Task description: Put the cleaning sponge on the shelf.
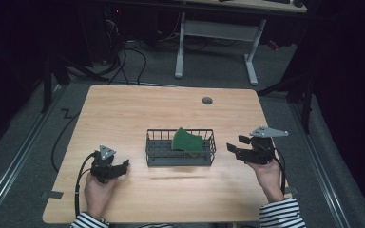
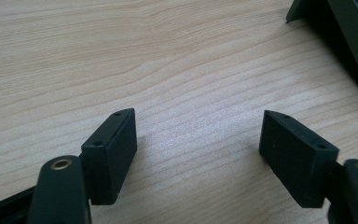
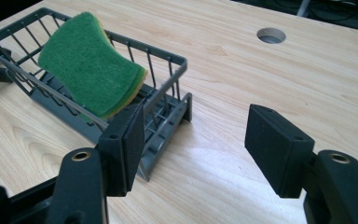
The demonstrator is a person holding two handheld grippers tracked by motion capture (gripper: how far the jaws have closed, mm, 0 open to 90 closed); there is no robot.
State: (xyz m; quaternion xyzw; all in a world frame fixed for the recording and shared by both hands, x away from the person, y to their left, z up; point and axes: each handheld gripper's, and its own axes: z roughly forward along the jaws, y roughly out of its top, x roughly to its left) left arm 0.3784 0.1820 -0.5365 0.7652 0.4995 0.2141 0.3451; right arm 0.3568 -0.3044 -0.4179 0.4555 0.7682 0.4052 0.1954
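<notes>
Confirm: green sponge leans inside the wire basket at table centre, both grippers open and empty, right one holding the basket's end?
Not quite. The right gripper holds nothing: the right gripper view shows its jaws apart beside the wire basket, not on it. The green sponge and the open left gripper are as you say.

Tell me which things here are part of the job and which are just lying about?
In use:
- green sponge, leaning tilted inside the basket
- dark wire basket
- right gripper, jaws open, just beside the basket
- left gripper, jaws open over bare wood

Just there:
- wooden table
- grey cable hole in it
- white-legged desk behind
</notes>
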